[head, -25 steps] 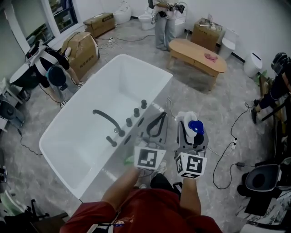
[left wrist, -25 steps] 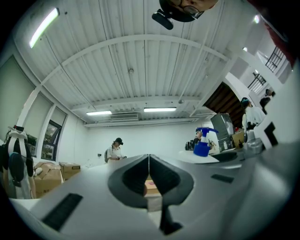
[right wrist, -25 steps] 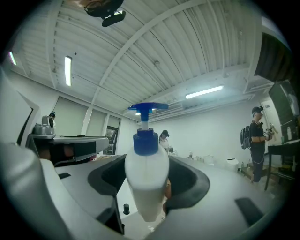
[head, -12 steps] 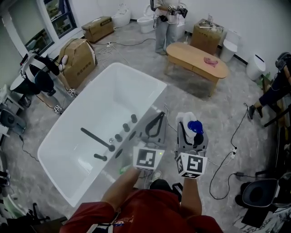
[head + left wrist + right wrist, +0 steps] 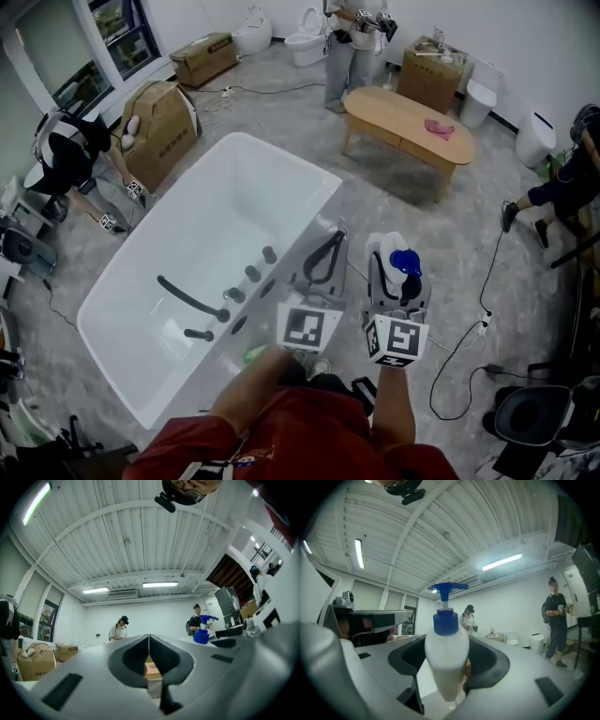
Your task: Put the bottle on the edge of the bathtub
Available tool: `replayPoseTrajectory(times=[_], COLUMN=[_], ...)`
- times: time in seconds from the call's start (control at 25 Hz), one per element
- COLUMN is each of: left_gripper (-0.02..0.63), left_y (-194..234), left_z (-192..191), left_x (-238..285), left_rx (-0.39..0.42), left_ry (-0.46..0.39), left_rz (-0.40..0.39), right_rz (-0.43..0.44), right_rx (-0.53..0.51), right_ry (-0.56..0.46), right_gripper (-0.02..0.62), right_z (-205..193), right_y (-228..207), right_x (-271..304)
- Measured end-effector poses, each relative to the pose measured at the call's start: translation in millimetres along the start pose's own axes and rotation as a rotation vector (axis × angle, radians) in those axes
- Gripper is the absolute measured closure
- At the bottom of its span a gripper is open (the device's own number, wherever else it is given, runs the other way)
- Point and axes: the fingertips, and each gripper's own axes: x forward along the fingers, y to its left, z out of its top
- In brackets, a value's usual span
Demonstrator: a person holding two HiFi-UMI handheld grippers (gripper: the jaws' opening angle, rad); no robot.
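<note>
A white bottle [image 5: 390, 251] with a blue pump head sits upright between the jaws of my right gripper [image 5: 395, 255], which is shut on it over the grey floor, right of the tub. The right gripper view shows the bottle [image 5: 446, 660] pinched at its body by the right gripper [image 5: 446, 672]. The white bathtub [image 5: 292, 157] lies to the left, its near long rim just left of my left gripper [image 5: 330, 246]. The left gripper [image 5: 149, 638] is shut, with nothing in it. From the left gripper view, the bottle [image 5: 203, 631] shows off to the right.
A dark spout [image 5: 192, 298] and several dark knobs [image 5: 253, 273] sit on the tub's near rim. A wooden bench [image 5: 408, 117] stands beyond, with cardboard boxes [image 5: 164, 111] at the left. One person [image 5: 354, 42] stands at the back, another [image 5: 70, 150] bends at the left. Cables [image 5: 469, 323] trail on the floor.
The tub has slid left and down in the head view as the person moved on. Both grippers keep their places side by side, the bottle still held.
</note>
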Motion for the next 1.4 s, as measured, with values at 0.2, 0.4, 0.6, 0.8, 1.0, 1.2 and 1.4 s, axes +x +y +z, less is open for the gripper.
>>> replayPoseTrajectory(times=[0.2, 0.4, 0.6, 0.8, 1.0, 1.2, 1.4], left_gripper=[0.589, 0.589, 0.589, 0.589, 0.589, 0.589, 0.589], left_y=[19.2, 46.1, 76.7, 119.0, 159.3, 199.5, 229.0], left_z=[-17.9, -34.6, -45.2, -57.6, -69.0, -79.0, -95.7], left_x=[15.0, 43.2, 77.5, 108.4, 130.2, 143.0, 150.4], left_rx=[-0.011, -0.01, -0.026, -0.038, -0.049, -0.063, -0.044], left_ry=[0.007, 0.017, 0.008, 0.013, 0.018, 0.024, 0.048], left_rz=[0.009, 0.009, 0.005, 0.002, 0.006, 0.017, 0.041], right_rz=[0.016, 0.025, 0.026, 0.033, 0.052, 0.064, 0.068], right_rx=[-0.006, -0.021, -0.034, -0.046, -0.063, -0.073, -0.056], right_ry=[0.019, 0.029, 0.039, 0.051, 0.071, 0.089, 0.113], right_gripper=[0.324, 0.323, 0.324, 0.323, 0.324, 0.324, 0.324], right_z=[-13.6, -19.5, -25.9, -31.4, -35.5, -42.4, -60.9], right_y=[7.2, 11.4, 16.1, 29.4, 47.8, 69.7, 77.5], right_x=[28.8, 68.7, 116.9, 170.2, 215.8, 252.8, 277.6])
